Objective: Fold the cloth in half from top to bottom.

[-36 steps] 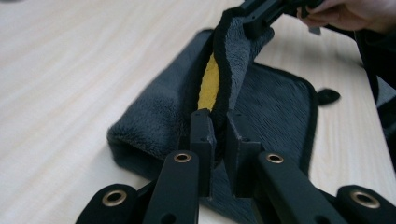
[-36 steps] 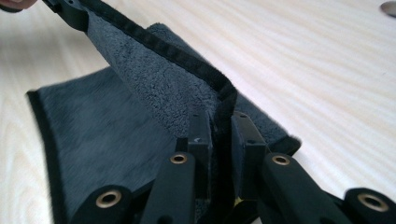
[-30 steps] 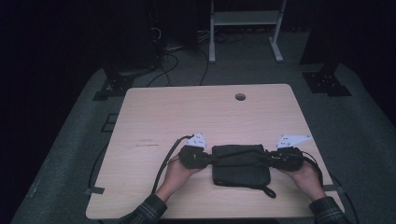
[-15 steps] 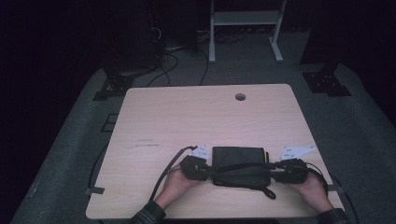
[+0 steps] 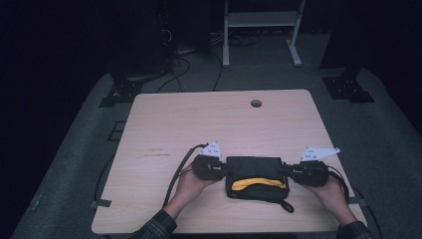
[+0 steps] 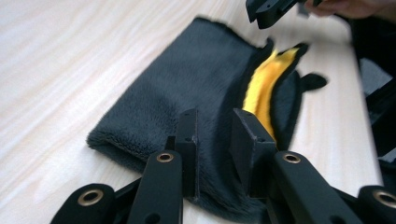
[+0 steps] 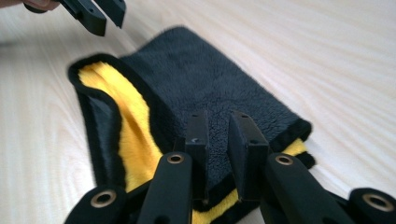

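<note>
A black plush cloth (image 5: 254, 167) with a yellow lining (image 5: 259, 183) lies folded near the table's front edge, between both hands. The top layer gapes along the near side, so the yellow shows. My left gripper (image 5: 226, 169) pinches the cloth's left short edge, its jaws narrow around the black pile (image 6: 205, 84); they have opened slightly within the last second. My right gripper (image 5: 284, 169) has just been closing and holds the right short edge, with black pile (image 7: 215, 93) between its fingers and yellow lining (image 7: 135, 140) beneath. Each gripper view also shows the other gripper's fingertips far off.
The wooden table (image 5: 199, 124) has a round cable hole (image 5: 256, 103) at the back. A small black tab (image 5: 287, 205) sticks out at the cloth's near right corner. Cables trail from both grippers over the table's edges. A white stand (image 5: 259, 20) is on the floor behind.
The cloth lay flat and all black before; now its top layer is parted and yellow lining shows along the near side. Both hands dipped toward the person and came back.
</note>
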The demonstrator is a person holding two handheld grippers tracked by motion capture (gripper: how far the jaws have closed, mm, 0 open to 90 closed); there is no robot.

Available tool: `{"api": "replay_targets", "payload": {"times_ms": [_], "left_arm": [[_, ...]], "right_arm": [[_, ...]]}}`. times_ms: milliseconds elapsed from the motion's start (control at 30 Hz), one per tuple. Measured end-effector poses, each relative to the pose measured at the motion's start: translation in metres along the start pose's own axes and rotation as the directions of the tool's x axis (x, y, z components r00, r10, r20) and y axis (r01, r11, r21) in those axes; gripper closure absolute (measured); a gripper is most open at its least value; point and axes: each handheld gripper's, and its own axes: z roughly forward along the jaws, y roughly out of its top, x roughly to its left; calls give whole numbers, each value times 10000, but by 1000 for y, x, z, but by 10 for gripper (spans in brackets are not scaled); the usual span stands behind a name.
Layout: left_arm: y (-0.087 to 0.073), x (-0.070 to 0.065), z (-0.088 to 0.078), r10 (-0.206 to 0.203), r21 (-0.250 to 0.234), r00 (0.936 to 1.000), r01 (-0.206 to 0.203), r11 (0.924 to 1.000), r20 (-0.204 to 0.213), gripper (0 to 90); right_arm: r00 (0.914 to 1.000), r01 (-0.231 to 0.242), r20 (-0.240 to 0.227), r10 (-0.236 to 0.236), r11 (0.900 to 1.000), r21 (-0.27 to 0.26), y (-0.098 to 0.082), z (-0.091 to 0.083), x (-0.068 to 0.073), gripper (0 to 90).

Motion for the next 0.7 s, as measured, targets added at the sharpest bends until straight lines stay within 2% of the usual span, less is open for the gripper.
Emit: {"api": "replay_targets", "payload": {"times_ms": [133, 300, 367, 467, 567, 633, 700], "left_arm": [[-5, -4, 13, 82, 390, 9996, -92, 9992, 271, 717], [-11, -20, 8, 290, 539, 9980, -321, 9980, 565, 708], [-14, -25, 5, 460, 730, 9977, -496, 9961, 506, 699], [-22, -30, 3, 491, 876, 9974, -536, 9947, 531, 694], [-29, -32, 4, 437, 1062, 9979, -487, 9932, 483, 693], [-32, -32, 6, 342, 1004, 9982, -390, 9942, 484, 693], [-31, -33, 5, 417, 1014, 9982, -459, 9938, 430, 692]], "right_arm": [[9996, 81, -260, -66, 9982, 586, -3, 12, 3, 780], [9971, 302, -723, -241, 9960, 844, -12, 10, 13, 780], [9956, 381, -887, -298, 9949, 937, -17, 7, 19, 780], [9933, 669, -1014, -558, 9917, 1096, -23, 5, 27, 780], [9917, 988, -949, -873, 9873, 1241, -28, 1, 33, 779], [9894, 1258, -887, -1146, 9830, 1340, -31, 1, 35, 766], [9861, 1548, -815, -1447, 9787, 1349, -32, 2, 37, 748]]}}
